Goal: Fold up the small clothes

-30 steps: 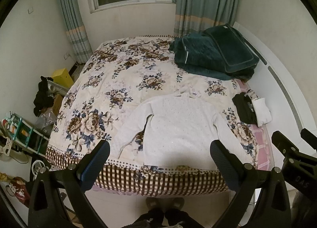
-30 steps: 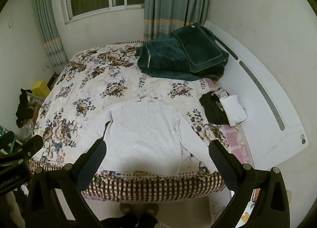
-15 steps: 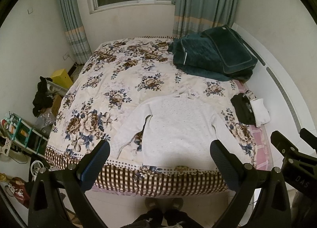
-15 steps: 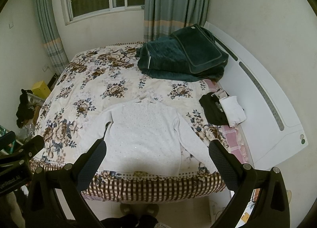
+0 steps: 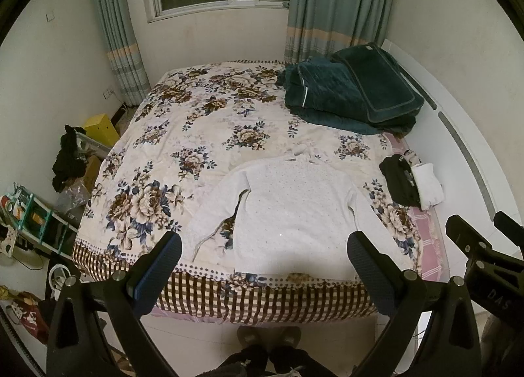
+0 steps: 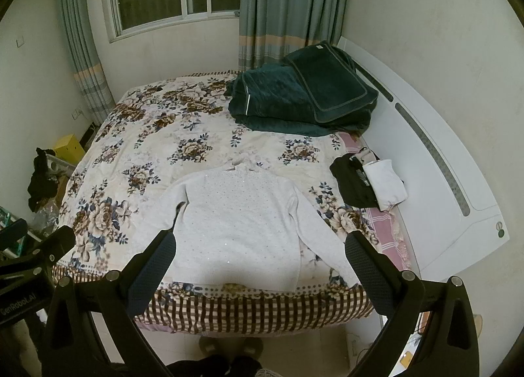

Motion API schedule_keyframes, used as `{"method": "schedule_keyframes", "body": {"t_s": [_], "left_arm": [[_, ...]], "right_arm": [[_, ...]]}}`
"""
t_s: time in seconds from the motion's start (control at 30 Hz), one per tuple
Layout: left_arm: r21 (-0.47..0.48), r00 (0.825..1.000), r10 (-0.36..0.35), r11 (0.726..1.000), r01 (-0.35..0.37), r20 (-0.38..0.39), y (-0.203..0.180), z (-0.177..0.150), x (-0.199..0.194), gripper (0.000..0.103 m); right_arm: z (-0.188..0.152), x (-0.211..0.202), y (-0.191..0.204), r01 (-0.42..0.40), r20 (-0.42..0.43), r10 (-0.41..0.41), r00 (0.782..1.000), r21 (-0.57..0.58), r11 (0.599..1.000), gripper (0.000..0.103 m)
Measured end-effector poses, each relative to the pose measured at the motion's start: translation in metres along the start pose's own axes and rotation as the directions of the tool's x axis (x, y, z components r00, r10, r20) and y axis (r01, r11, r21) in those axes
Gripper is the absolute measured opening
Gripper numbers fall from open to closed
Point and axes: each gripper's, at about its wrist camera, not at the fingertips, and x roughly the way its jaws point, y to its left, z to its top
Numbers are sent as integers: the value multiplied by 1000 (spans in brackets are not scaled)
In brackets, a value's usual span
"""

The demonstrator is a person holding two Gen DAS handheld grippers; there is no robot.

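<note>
We can't make out the small dark pile (image 6: pixel 352 184) by the headboard; white sweater (image 5: pixel 294 213) flat on the flowered bed (image 5: pixel 196 134), both claws, left gripper (image 5: pixel 263 265) and right gripper (image 6: pixel 260 262), spread and holding nothing.

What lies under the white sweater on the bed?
The white sweater lies flat on the floral bedspread, whose print shows between sleeve and body. Anything beneath the sweater's body is covered.

The white sweater (image 5: pixel 294 213) looks a soft, matt knit; the floral bedspread (image 5: pixel 203 134) matt cloth; the green blanket (image 5: pixel 344 98) plush velvet.
</note>
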Motion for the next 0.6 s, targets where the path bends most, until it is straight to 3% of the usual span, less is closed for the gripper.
{"method": "schedule_keyframes", "body": {"t_s": [0.33, 0.5, 0.6], "left_arm": [[-1, 1000, -13, 1000, 13, 3, -13, 7, 3, 103], [5, 1000, -22, 1000, 22, -1, -9, 13, 17, 103], [10, 998, 2, 1000, -3, 68, -4, 17, 36, 103]], "right_arm": [[-5, 3, -3, 2, 4, -2, 1000, 1, 1000, 103], [9, 3, -3, 6, -10, -5, 1000, 25, 1000, 103], [10, 33, -15, -14, -31, 17, 999, 74, 997, 103]]}}
